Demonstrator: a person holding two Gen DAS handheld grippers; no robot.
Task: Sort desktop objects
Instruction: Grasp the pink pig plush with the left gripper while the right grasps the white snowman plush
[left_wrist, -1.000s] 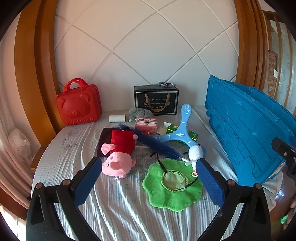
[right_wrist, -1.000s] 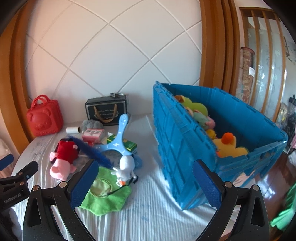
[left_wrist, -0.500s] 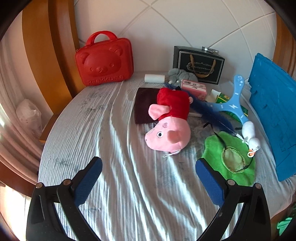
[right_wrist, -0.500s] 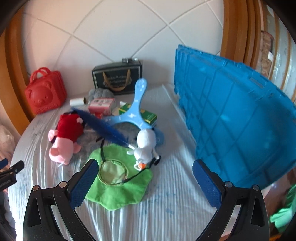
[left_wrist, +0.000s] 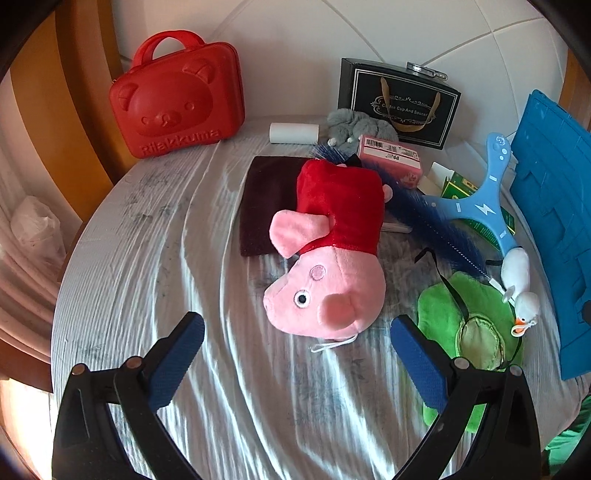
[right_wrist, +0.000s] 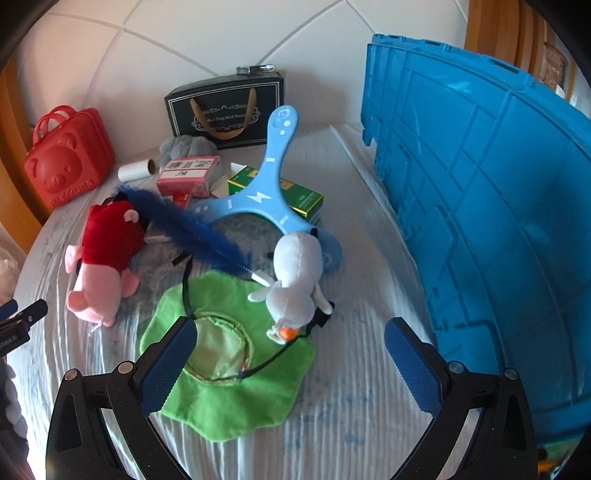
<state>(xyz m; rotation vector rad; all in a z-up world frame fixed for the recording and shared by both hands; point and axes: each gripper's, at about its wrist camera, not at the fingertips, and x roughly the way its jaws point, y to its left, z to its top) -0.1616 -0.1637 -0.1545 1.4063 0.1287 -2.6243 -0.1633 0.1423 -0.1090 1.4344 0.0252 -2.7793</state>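
Closer now, left gripper (left_wrist: 297, 356) (jaws spread) faces pig plush (left_wrist: 328, 254).

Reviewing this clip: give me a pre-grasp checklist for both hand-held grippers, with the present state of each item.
1. Left hand-held gripper open and empty: ok.
2. Right hand-held gripper open and empty: ok.
3. Pig plush just ahead of the left gripper, nothing lying on top of it: ok.
4. White goose plush free to lift: not ok; a black cord runs by its beak and the feather wand ends against it.
5. Blue crate within view of the right gripper: ok.
6. Room inside the crate: cannot tell; only its outer wall shows.
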